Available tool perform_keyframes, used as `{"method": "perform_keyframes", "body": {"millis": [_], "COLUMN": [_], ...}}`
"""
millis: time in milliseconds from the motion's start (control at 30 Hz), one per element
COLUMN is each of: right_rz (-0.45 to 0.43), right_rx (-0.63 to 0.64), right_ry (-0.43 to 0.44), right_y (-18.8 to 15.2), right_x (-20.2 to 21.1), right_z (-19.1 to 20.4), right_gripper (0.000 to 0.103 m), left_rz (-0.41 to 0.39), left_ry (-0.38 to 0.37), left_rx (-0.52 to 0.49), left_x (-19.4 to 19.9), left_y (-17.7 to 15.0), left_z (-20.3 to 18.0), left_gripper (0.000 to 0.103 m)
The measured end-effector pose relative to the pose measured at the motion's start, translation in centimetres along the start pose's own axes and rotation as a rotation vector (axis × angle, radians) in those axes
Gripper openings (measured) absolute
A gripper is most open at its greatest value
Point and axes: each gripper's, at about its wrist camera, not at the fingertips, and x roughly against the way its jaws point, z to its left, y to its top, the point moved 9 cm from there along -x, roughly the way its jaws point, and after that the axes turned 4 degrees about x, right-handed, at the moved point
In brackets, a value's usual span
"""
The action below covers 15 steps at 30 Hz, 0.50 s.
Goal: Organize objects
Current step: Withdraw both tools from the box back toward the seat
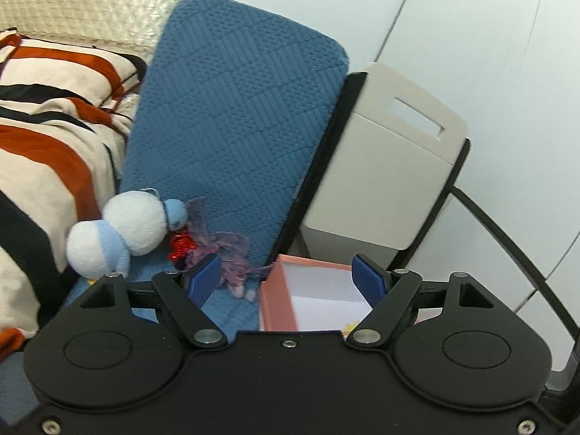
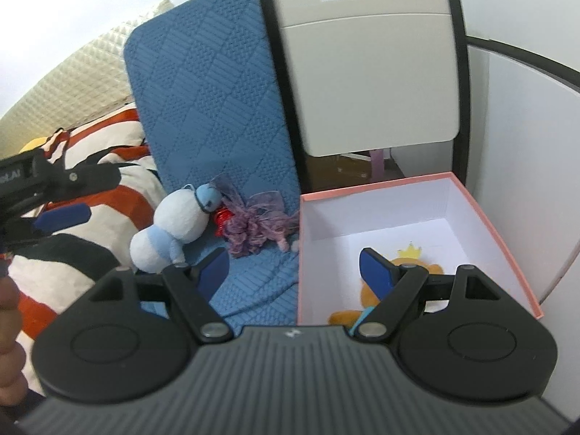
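Observation:
A white and light-blue plush toy [image 1: 116, 232] [image 2: 174, 228] lies on the blue quilted mat [image 1: 232, 137] [image 2: 203, 108]. Beside it lie a purple ribbon bundle [image 1: 224, 253] [image 2: 257, 228] and a small red shiny thing [image 1: 180, 245] [image 2: 220, 221]. A pink box with a white inside [image 1: 279, 297] [image 2: 507, 246] stands open to the right; an orange plush with a yellow crown [image 2: 366, 297] lies in it. My left gripper [image 1: 286, 279] is open and empty, above the mat's edge and the box. It also shows at the left of the right wrist view [image 2: 61, 215]. My right gripper [image 2: 293, 272] is open and empty over the box's left wall.
A striped orange, black and cream blanket [image 1: 47, 137] [image 2: 90, 217] lies to the left. A cream quilted pillow [image 1: 90, 0] is behind it. A grey chair back with a slot [image 1: 395, 166] [image 2: 366, 72] stands behind the box. White walls lie to the right.

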Motion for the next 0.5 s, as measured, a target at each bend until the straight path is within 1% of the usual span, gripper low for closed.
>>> {"method": "perform_keyframes", "body": {"millis": [100,200,267,300,367,500], "right_rz": [0.017,0.014,0.017,0.018,0.02,0.015], "right_rx": [-0.003,0.007,0.011,0.011,0.011,0.022], "right_ry": [0.009,0.014,0.015,0.015,0.018,0.028], "right_y": [-0.5,-0.7,-1.0,-1.1,-1.3,-1.7], "right_x": [-0.3,-0.4,-0.6,-0.7,-0.9,-1.2], "right_z": [1.2,2.4,3.0,3.4,4.0,5.4], "right_gripper": [0.081,0.081,0.081,0.081,0.081,0.081], "left_rz": [0.001,-0.011,-0.01,-0.013,-0.032,-0.041], "left_ry": [0.008,0.03,0.033,0.047,0.074,0.082], "left_rx": [0.006,-0.008,-0.002,0.005,-0.004,-0.025], "left_x": [0.4,0.9,1.4,1.7,2.4,3.6], "left_y": [0.0,0.0,-0.1,0.0,0.2,0.2], "left_z": [1.2,2.2,2.9,3.4,4.0,5.1], "left_gripper": [0.077,0.077,0.077,0.077,0.077,0.078]}}
